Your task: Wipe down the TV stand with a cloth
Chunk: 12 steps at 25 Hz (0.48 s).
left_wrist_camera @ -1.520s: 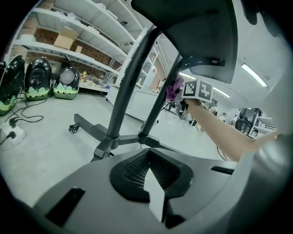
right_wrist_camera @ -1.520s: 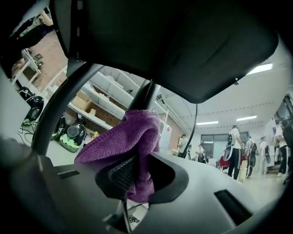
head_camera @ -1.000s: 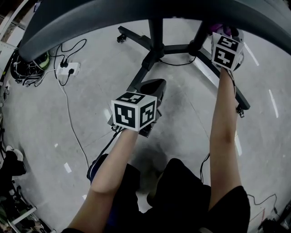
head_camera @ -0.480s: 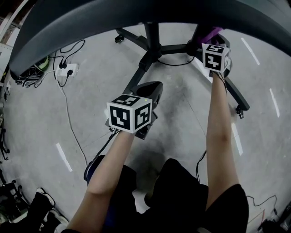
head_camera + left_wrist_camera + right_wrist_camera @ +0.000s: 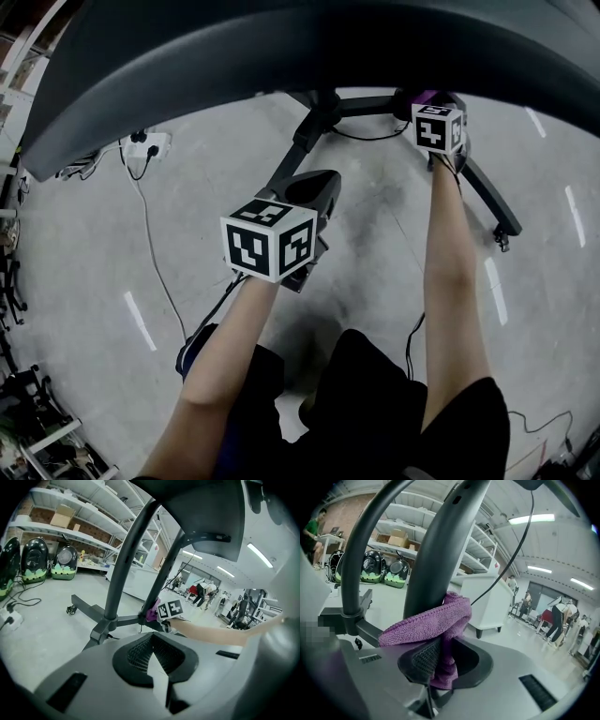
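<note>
The black TV stand [image 5: 309, 131] spreads its wheeled legs over the grey floor, under the dark curved TV back [image 5: 281, 47]. My right gripper [image 5: 433, 105] is shut on a purple cloth [image 5: 429, 97], which is pressed against the stand's right upright [image 5: 436, 550]. The right gripper view shows the cloth [image 5: 436, 620] folded over the closed jaws of that gripper [image 5: 436, 660]. My left gripper [image 5: 314, 186] hovers above the floor in front of the stand's left leg, jaws shut and empty. In its own view the left gripper [image 5: 152, 654] faces the left upright [image 5: 122, 569].
A white power strip [image 5: 141, 145] with cables lies on the floor at the left. The stand's right leg [image 5: 487, 197] ends in a castor [image 5: 504, 246]. Shelves with boxes [image 5: 70, 508] and dark bags [image 5: 33, 559] line the far wall. People [image 5: 201, 592] stand far off.
My right gripper and the cloth have shifted left and slightly down along the upright. The TV back now covers more of the head view. The left gripper has hardly moved.
</note>
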Available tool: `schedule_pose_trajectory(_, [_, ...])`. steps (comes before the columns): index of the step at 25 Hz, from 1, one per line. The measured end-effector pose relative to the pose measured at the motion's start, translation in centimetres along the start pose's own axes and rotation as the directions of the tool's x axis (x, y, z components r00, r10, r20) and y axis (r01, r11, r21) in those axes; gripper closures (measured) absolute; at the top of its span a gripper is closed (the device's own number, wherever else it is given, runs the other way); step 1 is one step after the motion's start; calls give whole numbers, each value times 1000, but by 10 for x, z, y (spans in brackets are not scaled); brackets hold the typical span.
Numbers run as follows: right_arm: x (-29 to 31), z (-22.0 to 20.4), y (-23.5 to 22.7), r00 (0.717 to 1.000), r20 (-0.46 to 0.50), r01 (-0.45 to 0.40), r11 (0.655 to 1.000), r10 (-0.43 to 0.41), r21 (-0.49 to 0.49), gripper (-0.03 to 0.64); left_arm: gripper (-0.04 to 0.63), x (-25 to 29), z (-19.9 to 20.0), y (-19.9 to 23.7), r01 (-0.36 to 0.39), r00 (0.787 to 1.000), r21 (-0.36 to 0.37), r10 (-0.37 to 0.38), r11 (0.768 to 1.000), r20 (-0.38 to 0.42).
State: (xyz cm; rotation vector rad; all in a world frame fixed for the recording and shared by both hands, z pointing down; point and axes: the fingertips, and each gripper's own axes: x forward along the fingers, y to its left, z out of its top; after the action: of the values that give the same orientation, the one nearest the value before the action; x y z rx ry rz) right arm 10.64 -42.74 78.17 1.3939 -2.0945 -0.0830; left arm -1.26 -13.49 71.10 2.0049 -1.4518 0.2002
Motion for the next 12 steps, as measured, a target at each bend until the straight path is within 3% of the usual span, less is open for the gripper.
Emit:
schedule_pose_trajectory(6, [3, -7, 2, 999, -34, 8, 999, -7, 48, 540, 588, -1, -1, -3, 12, 1000, 8, -12, 1000, -4])
schedule_pose_trajectory(9, [-3, 3, -6, 999, -6, 34, 990, -34, 138, 540, 588, -4, -2, -2, 13, 1000, 15, -13, 1000, -6])
schedule_pose_trajectory(12, [-11, 9, -12, 998, 11, 53, 989, -56, 141, 540, 588, -11, 0, 3, 12, 1000, 11, -12, 1000, 3])
